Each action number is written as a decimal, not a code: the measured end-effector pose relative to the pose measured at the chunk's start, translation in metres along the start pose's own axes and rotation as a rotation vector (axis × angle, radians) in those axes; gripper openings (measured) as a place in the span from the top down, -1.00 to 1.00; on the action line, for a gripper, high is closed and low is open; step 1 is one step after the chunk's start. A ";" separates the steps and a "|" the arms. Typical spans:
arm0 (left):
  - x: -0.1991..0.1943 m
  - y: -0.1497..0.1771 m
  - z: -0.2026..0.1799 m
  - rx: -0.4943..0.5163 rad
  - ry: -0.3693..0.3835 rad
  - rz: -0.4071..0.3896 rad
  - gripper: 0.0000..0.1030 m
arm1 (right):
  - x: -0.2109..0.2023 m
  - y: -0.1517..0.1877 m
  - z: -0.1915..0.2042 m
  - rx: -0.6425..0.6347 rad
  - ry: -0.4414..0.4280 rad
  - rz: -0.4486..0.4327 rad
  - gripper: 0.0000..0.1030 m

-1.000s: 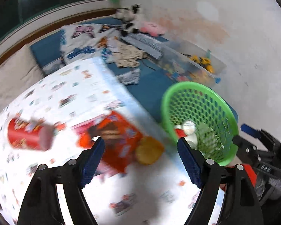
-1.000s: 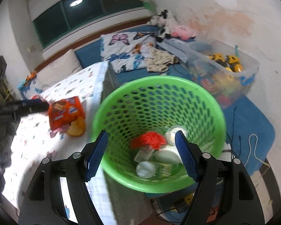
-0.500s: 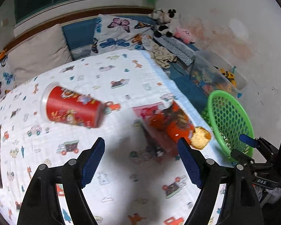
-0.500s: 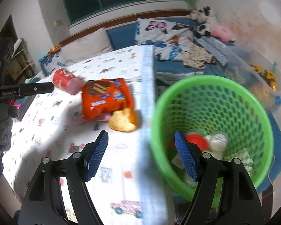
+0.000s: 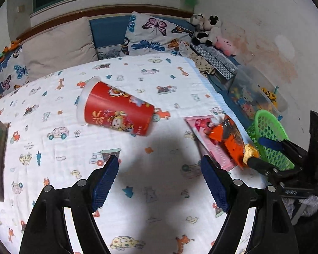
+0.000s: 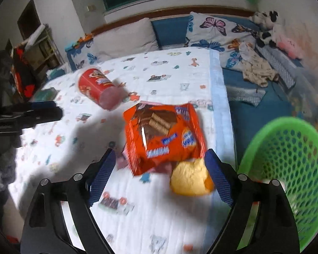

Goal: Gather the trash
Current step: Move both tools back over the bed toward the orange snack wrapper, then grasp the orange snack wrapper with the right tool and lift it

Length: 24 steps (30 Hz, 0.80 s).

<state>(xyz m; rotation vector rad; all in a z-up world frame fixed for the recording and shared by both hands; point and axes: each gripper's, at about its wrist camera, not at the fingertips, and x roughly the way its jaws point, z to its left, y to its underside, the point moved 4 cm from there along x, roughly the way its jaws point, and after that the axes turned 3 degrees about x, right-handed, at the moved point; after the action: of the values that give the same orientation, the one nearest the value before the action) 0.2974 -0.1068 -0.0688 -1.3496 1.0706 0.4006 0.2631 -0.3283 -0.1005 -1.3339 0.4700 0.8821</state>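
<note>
Trash on your blanket (image 5: 159, 190) counts four: one red cup (image 5: 116, 111) lying on its side, one orange wrapper (image 6: 163, 135) over one pink packet (image 5: 205, 139), and one yellow lump (image 6: 190, 180) touching the wrapper's near edge. One green basket (image 6: 286, 158) stands off the blanket's right edge; its contents are hidden. Your left gripper (image 5: 159, 182) hangs released, nothing between its jaws. Your right gripper (image 6: 161, 175) has just been opening, and the wrapper and lump lie between its pads, untouched.
</note>
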 end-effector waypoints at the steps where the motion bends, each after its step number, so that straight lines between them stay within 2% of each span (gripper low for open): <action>1: 0.001 0.001 0.003 -0.005 0.001 0.003 -0.49 | 0.005 -0.003 0.000 -0.012 -0.003 0.008 -0.68; 7: 0.005 0.001 0.015 -0.025 0.005 0.011 -0.49 | 0.028 -0.014 -0.007 -0.026 -0.039 0.053 -0.91; 11: 0.010 0.001 0.018 -0.033 0.012 0.021 -0.49 | 0.044 -0.015 -0.012 -0.033 -0.077 0.097 -0.91; 18: 0.019 0.002 0.018 -0.023 0.018 0.034 -0.49 | 0.063 -0.015 -0.023 -0.005 -0.091 0.143 -0.91; 24: 0.027 0.003 0.017 -0.023 0.020 0.049 -0.49 | 0.065 -0.021 -0.029 0.025 -0.095 0.126 -0.91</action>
<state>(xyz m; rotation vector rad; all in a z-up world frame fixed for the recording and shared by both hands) 0.3153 -0.0994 -0.0945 -1.3522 1.1208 0.4373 0.3239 -0.3377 -0.1423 -1.2445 0.4934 1.0354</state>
